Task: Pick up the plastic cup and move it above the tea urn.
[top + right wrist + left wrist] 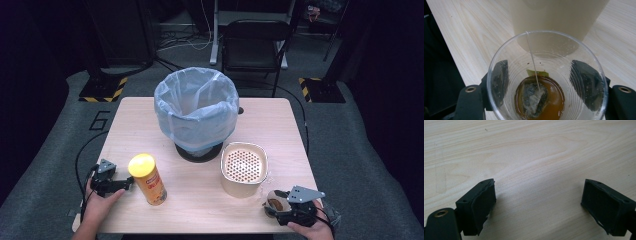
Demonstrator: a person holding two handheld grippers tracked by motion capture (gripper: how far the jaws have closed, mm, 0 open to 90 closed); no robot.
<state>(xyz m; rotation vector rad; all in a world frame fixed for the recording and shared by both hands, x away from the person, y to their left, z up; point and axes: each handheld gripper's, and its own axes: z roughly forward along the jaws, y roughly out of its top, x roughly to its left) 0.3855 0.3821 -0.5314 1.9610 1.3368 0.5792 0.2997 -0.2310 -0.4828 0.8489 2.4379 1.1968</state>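
A: A dim room with a black chair behind a pale wooden table; a lined bin stands mid-table. Where's the clear cup?

B: Just beside the cream perforated container, at its near right corner. The right hand-held gripper has it clasped, one jaw on each side of the wall, a tea bag in brown liquid inside.

A: And the hands?

B: The right hand cups its gripper from below at the table's edge. The left hand-held gripper is released, jaws wide over bare wood, left of the yellow-lidded can, pointing at it
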